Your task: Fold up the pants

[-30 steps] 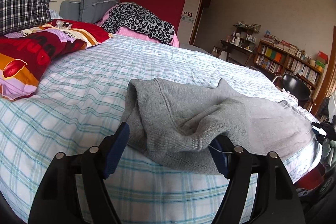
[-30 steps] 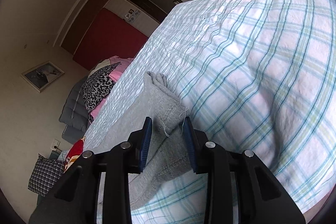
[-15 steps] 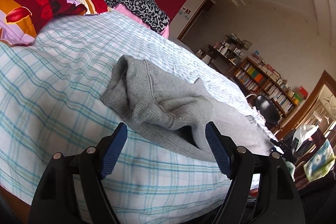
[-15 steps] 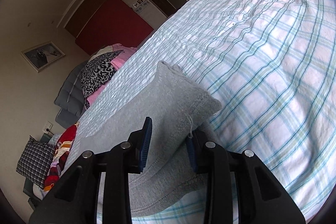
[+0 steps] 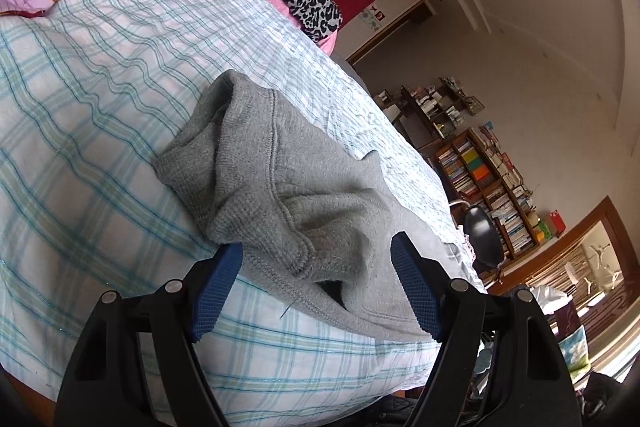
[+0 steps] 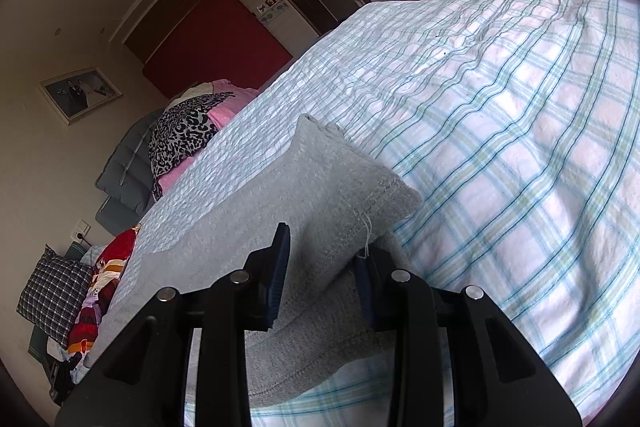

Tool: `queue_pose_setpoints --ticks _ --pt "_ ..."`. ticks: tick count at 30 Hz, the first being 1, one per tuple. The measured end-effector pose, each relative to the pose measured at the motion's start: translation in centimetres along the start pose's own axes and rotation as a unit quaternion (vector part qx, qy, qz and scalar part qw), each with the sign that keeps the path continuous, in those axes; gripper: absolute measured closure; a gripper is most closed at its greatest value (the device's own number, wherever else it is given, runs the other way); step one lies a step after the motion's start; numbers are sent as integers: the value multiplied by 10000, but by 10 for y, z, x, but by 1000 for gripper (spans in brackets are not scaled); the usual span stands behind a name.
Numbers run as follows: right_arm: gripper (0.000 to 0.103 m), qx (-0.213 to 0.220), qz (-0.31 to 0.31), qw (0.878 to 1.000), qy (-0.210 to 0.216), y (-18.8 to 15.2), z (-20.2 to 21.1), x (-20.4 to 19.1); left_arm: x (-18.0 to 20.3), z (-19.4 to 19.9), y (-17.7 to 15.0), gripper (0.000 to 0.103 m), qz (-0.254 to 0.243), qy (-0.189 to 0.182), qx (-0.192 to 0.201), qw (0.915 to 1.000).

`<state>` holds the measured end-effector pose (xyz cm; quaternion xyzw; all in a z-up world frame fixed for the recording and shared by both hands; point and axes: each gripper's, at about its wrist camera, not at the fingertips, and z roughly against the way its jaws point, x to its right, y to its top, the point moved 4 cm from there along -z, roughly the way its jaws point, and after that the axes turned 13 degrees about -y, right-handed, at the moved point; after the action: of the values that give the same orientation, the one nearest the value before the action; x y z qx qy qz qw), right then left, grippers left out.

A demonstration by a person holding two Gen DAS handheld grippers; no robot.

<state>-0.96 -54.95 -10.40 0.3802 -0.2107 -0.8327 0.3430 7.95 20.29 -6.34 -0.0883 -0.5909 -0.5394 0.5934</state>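
A pair of grey knitted sweatpants (image 5: 288,187) is seen bunched and creased at its ribbed waistband near the edge of a bed covered in a white sheet with blue-green checks (image 5: 100,75); the left gripper (image 5: 316,267) is held wide around the rumpled cloth, its blue pads not pressing it. In the right wrist view, the right gripper (image 6: 324,259) is clamped narrowly on a folded trouser leg end, loose thread dangling.

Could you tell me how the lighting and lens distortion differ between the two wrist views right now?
Left wrist view: daylight, grey pants sharp, plaid bedsheet bulging from fisheye, horizon tilted, corners vignetted black. Right wrist view: sheet bright, nearly washed out at the right, while the left-hand wall and framed picture sit dim.
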Motion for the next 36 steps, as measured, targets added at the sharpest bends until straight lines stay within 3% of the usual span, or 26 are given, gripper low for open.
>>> queue_pose_setpoints --ticks 1,5,10,12,16,19,24,26,29,32,36 --pt "71 3 20 10000 -16 -1 0 -1 -1 1 2 31 74 18 52 10000" --pt "71 17 84 9999 -85 -2 -2 -2 -7 -3 13 62 161 315 5 9994" --pt "71 44 232 9994 -267 -4 -1 -5 -3 -11 21 83 21 544 18 9985" --pt "75 82 373 9984 -425 -4 0 -7 9 -12 28 84 -276 628 77 9976" --pt "92 155 295 9979 -554 -1 4 -6 32 -12 48 85 -772 613 234 9949" --pt "94 266 231 9978 -555 4 13 -4 38 -9 62 85 -893 624 318 9935" --pt "96 544 459 9956 -613 7 39 -16 15 -1 65 85 -644 795 298 9943" --pt "97 687 584 9934 -703 7 50 -22 0 6 61 90 -497 961 332 9936" --pt "97 742 777 9916 -725 2 63 -29 -20 15 51 90 -222 891 302 9953" --pt "97 636 941 9879 -1056 -9 62 -26 -32 15 38 90 -202 1048 165 9942" --pt "97 325 660 9896 -1240 -25 53 -4 -37 15 34 90 -166 1014 184 9945"
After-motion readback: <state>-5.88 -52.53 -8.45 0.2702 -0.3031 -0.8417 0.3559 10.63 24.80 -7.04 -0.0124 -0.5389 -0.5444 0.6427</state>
